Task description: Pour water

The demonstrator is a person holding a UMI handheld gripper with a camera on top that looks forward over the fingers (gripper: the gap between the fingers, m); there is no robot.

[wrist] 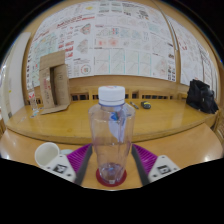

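gripper view looks forward along the two fingers over a wooden table (70,122). a clear plastic bottle (110,140) with a white cap (111,95) stands upright between the fingers, straight ahead of the camera. its base sits over a small red disc (110,178) on the table surface. a blue mark shows through the bottle wall near its shoulder; how much water is inside cannot be told.

gripper (110,165) has a magenta pad (80,158) on the left finger and another on the right, one at each side of the bottle's lower half. the pads lie close against the bottle, but whether both press on it or leave a slight gap cannot be told, so the grip is uncertain.

just left of the left finger sits a white cup (47,154), its open mouth turned up and toward the camera. farther back on the left, at the table's far side, stands an open cardboard box (54,82). at the far right a black bag (201,97) rests near the table edge. behind the table a wall is covered with a large board of printed sheets (110,40), their text too small to read.
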